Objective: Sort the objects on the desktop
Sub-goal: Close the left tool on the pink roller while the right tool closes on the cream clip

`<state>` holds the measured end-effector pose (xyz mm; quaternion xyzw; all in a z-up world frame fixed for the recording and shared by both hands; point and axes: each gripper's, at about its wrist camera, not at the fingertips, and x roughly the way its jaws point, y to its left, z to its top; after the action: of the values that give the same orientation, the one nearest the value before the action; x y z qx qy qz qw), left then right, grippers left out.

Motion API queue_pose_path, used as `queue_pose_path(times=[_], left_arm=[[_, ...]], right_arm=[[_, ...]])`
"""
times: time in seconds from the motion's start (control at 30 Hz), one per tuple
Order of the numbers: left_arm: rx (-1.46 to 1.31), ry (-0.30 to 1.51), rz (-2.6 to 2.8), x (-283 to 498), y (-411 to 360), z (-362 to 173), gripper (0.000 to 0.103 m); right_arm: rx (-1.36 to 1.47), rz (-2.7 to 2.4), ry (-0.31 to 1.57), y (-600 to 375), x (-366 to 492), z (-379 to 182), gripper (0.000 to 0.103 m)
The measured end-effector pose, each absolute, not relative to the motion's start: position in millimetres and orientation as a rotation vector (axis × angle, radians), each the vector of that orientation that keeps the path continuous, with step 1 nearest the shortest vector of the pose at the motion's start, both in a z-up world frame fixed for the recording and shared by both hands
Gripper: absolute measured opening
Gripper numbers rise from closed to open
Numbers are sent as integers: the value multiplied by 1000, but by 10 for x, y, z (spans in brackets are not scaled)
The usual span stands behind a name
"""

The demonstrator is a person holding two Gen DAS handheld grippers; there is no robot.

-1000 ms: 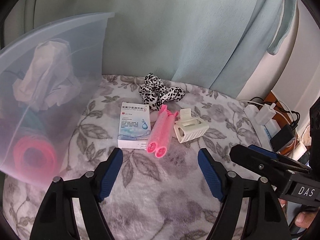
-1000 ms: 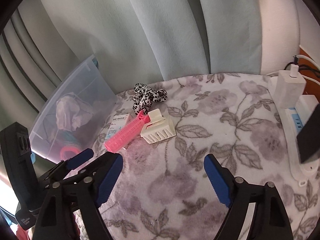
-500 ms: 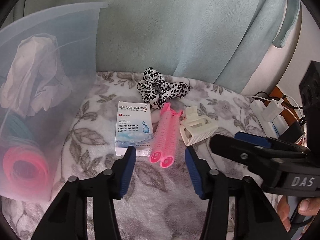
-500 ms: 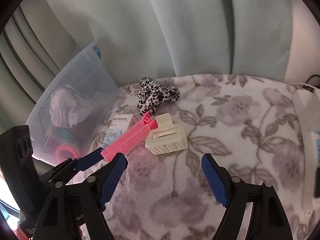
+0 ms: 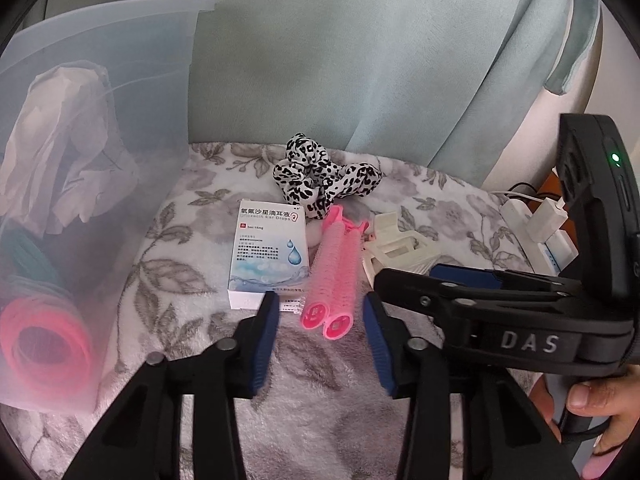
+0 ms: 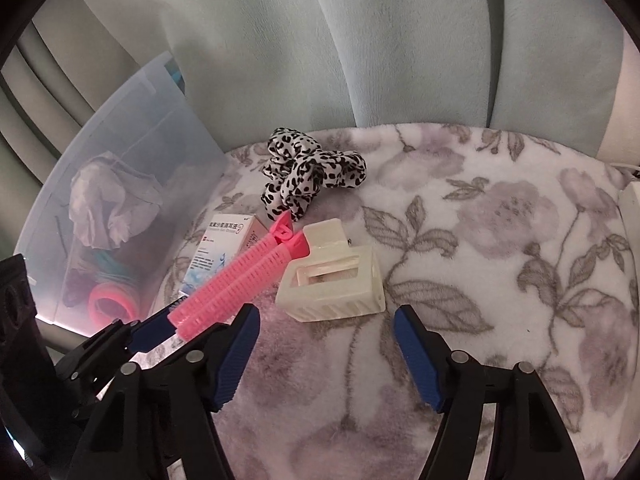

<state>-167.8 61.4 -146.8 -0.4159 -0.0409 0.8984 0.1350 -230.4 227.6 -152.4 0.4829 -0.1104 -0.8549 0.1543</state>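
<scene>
Left tool (image 5: 318, 334) parted, empty, straddling pink hair roller clip (image 5: 334, 276) for grasp; right tool (image 6: 324, 354) wide, empty, near cream claw clip (image 6: 334, 284).

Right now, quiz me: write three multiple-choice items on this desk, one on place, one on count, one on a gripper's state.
1. What lies directly between the ear-drops box and the cream claw clip?
A. leopard scrunchie
B. pink roller clip
C. power strip

2. How many loose items lie on the floral blanket outside the clear bin?
A. two
B. four
C. six

3. How is the left gripper?
A. open, fingers either side of the pink roller clip's near end
B. shut on the box
C. holding the scrunchie

Answers: 1 B, the pink roller clip lies between them. 2 B: box, roller clip, claw clip, leopard scrunchie. 3 A, a gap shows between fingers and clip.
</scene>
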Motion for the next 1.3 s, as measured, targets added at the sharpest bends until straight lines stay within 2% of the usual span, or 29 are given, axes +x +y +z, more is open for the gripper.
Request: queue_pose_path(times=[0.33, 0.53, 1.3], left_arm=[[-1205, -131, 2594, -1688, 599, -1497, 36], [-1206, -144, 2591, -1687, 579, -1500, 32], [-1192, -194, 2587, -1564, 528, -1362, 28]], right_arm=[[1398, -2462, -282, 2224, -2387, -1544, 69], [1408, -2477, -273, 2236, -2416, -1545, 61], [1408, -2504, -349, 2377, -2153, -1406, 60]])
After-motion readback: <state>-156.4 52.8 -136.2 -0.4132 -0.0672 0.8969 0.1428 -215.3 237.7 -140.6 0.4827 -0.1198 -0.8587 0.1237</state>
